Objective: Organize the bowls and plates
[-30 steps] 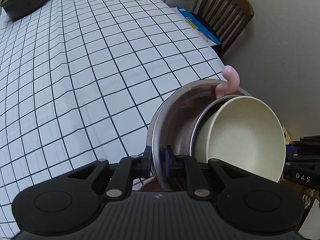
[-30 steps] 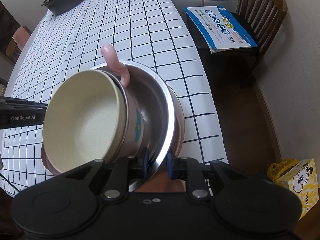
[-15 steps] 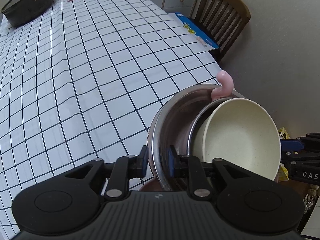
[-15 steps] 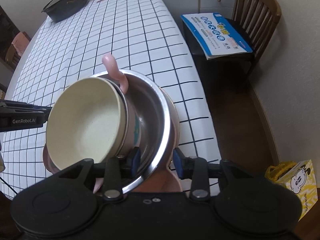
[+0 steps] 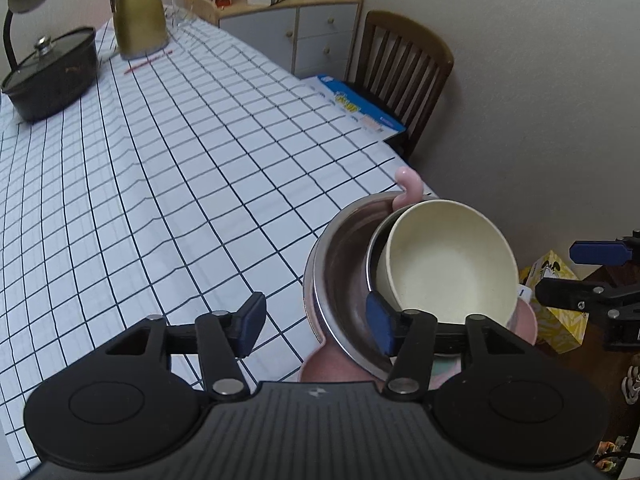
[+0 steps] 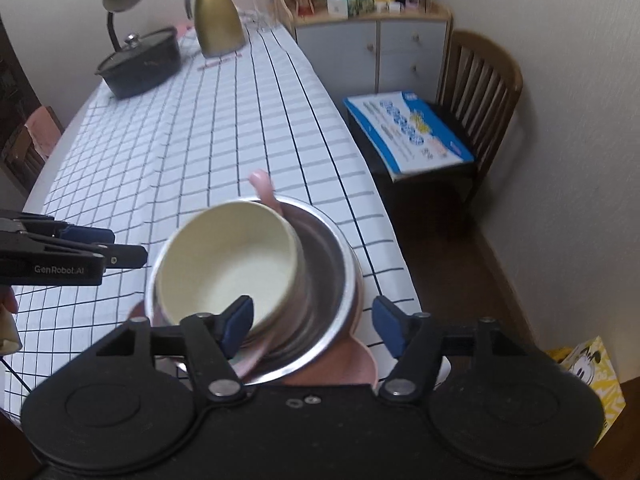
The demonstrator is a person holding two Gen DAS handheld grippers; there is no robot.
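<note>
Table (image 5: 168, 184) under white checked cloth

At far end: black lidded pot (image 5: 50, 76), gold jug (image 5: 138, 20), red pencil (image 5: 148, 62); nested bowls (image 5: 400, 272) at near right edge.

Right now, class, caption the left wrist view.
Open left gripper beside nested bowls at the checked table edge.

Left gripper (image 5: 316, 330): matte black body is noted, with two round raised discs, a ribbed centre panel, silver pivot screws and dark blue finger pads (image 5: 379, 323). Right gripper (image 6: 316, 326): the same black construction, silver screws and blue pads (image 6: 237, 323) are recorded. White "GenRobot.AI" lettering is seen on the left unit's side.
</note>
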